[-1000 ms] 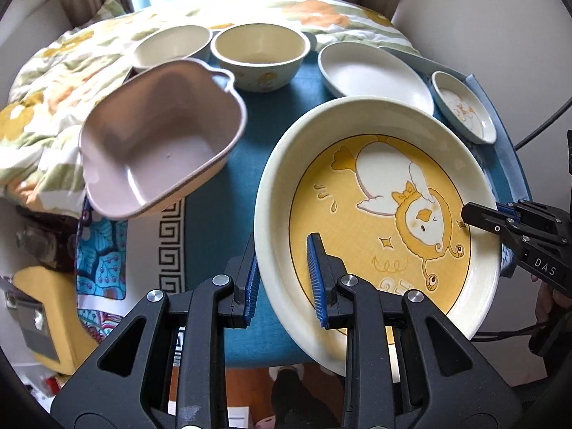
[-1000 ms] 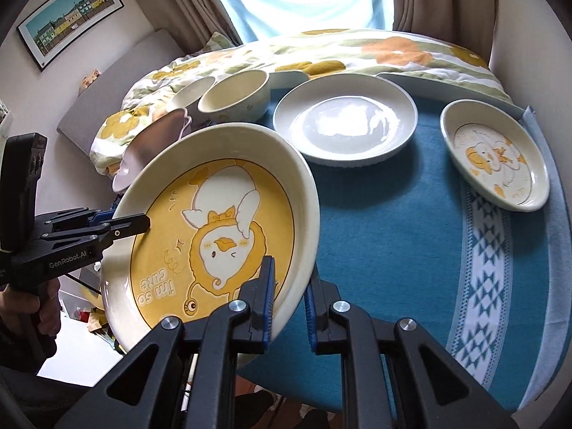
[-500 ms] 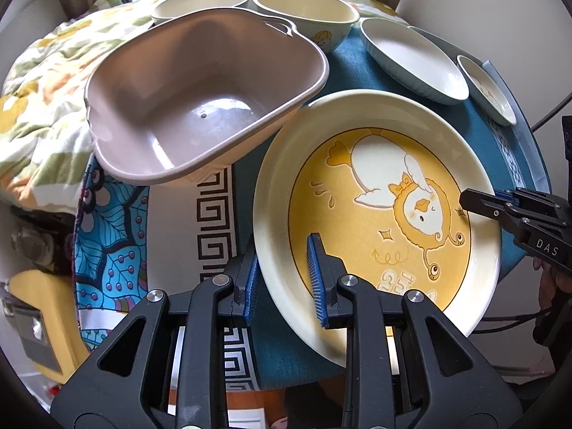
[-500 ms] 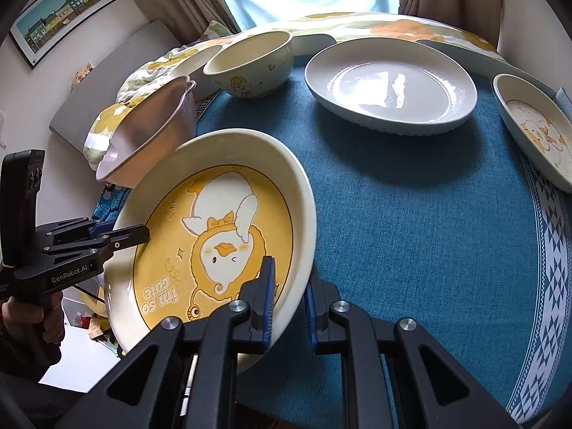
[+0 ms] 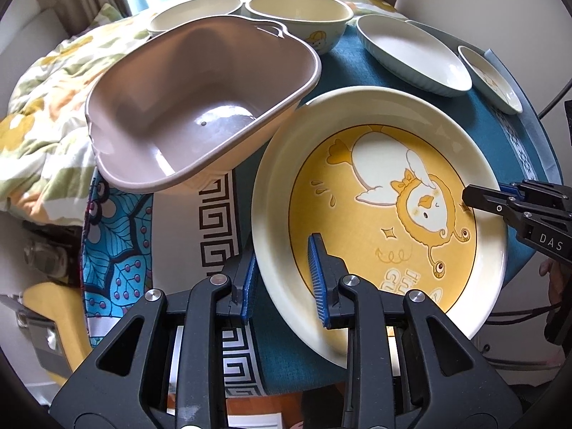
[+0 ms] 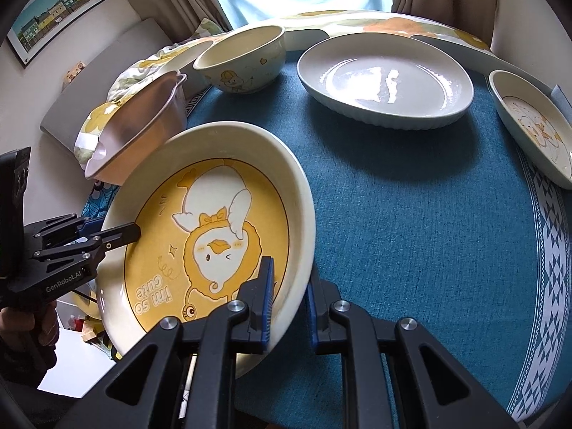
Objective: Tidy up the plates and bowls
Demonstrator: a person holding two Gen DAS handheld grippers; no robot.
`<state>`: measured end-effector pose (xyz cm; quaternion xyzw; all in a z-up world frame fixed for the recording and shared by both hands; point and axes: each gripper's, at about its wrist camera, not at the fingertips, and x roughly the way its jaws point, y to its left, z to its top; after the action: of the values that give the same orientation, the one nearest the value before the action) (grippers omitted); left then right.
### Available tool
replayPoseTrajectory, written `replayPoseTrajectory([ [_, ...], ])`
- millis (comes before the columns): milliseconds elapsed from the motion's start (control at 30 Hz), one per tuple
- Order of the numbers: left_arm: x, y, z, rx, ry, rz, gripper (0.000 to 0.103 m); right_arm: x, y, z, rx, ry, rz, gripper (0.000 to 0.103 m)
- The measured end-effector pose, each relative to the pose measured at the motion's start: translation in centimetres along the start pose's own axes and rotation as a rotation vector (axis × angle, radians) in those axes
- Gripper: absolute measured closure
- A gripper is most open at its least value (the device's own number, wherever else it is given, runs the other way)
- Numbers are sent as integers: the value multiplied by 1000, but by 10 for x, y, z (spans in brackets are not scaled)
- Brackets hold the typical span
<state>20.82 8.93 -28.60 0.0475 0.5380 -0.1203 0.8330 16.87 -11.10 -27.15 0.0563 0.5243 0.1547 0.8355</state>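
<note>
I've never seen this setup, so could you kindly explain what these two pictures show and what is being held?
There is no robot here: a person holds a two-finger clamp in each hand, each with a camera looking along its fingers. One picture comes from the left gripper, the other from the right gripper. Both grip opposite rims of the tilted duck plate. On the blue cloth sit a cream bowl, a white oval plate and a small duck dish. A pink tub is next to the duck plate.
</note>
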Motion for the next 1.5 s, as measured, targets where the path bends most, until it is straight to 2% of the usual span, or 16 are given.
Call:
replayPoseTrajectory([
  [67,0,-1,0,8,0,9,78,1,1,0,2,3,0,80],
  [167,0,-6,0,26,3,30,71,2,3,0,0,-4,-12,43],
  [233,1,-10,0,32,8,47,47,1,4,0,6,-14,-5,41],
  [267,1,-12,0,34,1,59,23,1,4,0,8,-14,-10,40],
  [300,-2,-14,-2,37,-16,69,15,1,4,-1,6,-19,-16,40],
  [533,-13,-19,-7,38,-13,76,14,-9,2,-3,0,-26,-21,40],
  [700,-66,-25,0,7,-78,43,14,-56,5,3,19,-75,-38,40],
  [800,-109,-35,14,-6,-159,10,14,-103,6,13,20,-158,-56,40],
  [833,-123,-39,21,-12,-187,-9,14,-118,6,16,15,-192,-52,36],
  [900,-147,-49,36,-22,-260,-28,0,-149,2,28,-17,-249,-44,0],
  [967,-163,-61,50,-9,-338,-41,0,-177,-4,41,-60,-331,-60,0],
  [1067,-167,-77,77,1,-358,-57,0,-204,-18,62,-102,-411,-84,0],
  [1133,-163,-85,91,-20,-355,-62,0,-211,-35,79,-103,-406,-99,0],
  [1233,-150,-97,106,-78,-331,-68,0,-206,-65,106,-104,-333,-108,0],
  [1367,-126,-113,121,-168,-290,-48,0,-191,-105,135,-137,-293,-50,0],
  [1500,-94,-121,141,-281,-236,-42,0,-150,-136,164,-193,-172,4,0],
])
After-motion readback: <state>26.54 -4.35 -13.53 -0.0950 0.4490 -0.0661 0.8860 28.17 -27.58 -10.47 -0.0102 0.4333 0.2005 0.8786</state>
